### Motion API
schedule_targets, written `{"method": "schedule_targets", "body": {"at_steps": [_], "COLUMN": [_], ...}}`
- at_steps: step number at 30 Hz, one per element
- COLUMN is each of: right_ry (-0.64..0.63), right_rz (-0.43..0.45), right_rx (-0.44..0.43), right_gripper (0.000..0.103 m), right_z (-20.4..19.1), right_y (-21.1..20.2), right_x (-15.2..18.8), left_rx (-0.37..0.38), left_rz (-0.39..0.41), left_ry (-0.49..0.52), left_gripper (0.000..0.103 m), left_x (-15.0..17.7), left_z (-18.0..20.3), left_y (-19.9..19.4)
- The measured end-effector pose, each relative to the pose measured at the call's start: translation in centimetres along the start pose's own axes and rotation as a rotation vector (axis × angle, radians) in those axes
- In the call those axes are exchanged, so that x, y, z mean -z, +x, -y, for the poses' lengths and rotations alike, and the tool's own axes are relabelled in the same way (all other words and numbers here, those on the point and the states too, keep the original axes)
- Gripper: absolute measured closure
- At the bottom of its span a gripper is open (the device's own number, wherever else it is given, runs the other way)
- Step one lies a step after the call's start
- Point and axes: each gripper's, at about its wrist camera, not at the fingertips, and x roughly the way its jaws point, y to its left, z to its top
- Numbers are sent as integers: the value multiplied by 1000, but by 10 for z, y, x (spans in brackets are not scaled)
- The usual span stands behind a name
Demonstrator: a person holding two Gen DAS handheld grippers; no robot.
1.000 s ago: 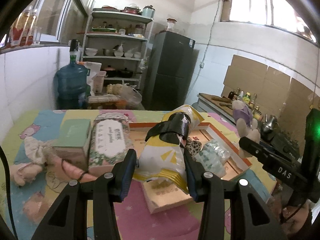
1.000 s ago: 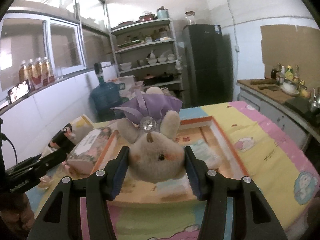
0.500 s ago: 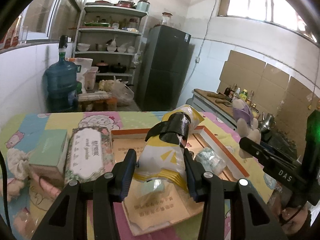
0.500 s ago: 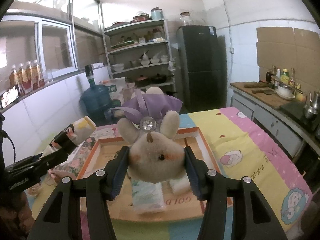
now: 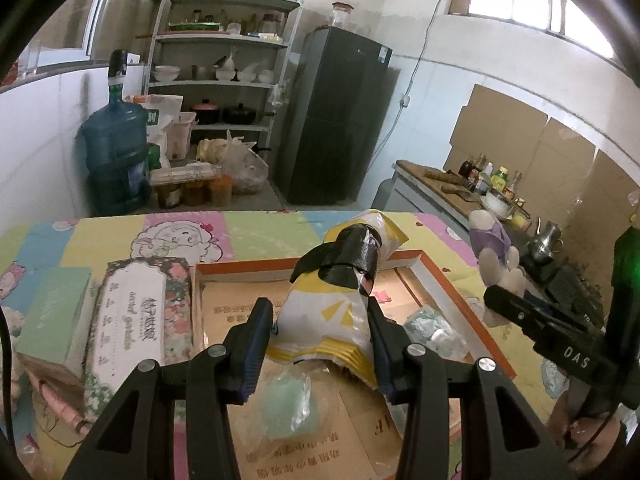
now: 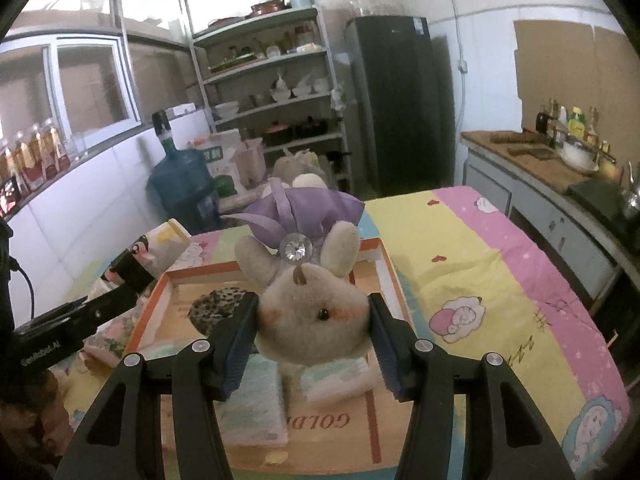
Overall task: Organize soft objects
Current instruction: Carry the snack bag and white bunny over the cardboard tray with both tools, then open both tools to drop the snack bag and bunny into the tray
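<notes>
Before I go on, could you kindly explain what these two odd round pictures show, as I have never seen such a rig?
A person holds two hand grippers, each with a fisheye camera looking along its fingers. In the left wrist view, the left gripper clamps a yellow and white bag. In the right wrist view, the right gripper clamps a plush rabbit by the head. Both hang over an orange-rimmed tray on a cartoon-print cloth. Small wrapped packets lie in the tray; tissue packs lie beside it.

Both the left gripper (image 5: pixel 320 354) and right gripper (image 6: pixel 312 346) are black, with blue-padded fingers and silver screws.
</notes>
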Motion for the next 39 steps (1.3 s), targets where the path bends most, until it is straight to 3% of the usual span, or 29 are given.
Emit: {"method": "schedule_targets", "body": {"at_steps": [19,31,39], "right_ry": [-62,-82,-95], "right_rz": [-167,-257,-276], "right_rx": [-26,-23,-16], "right_gripper": [47,47,47], "right_z": [3,-2,-6], "right_y": [64,93,103], "right_x": [-14,-9,-8], "left_rx": [-92,-100,-109], "left_rz": [-125,-215,-232], "left_ry": [8,1,9], "left_gripper": [57,57,56], "left_x": [-4,6,8], "left_z": [-6,-8,-6], "left_y": [50,72,79]}}
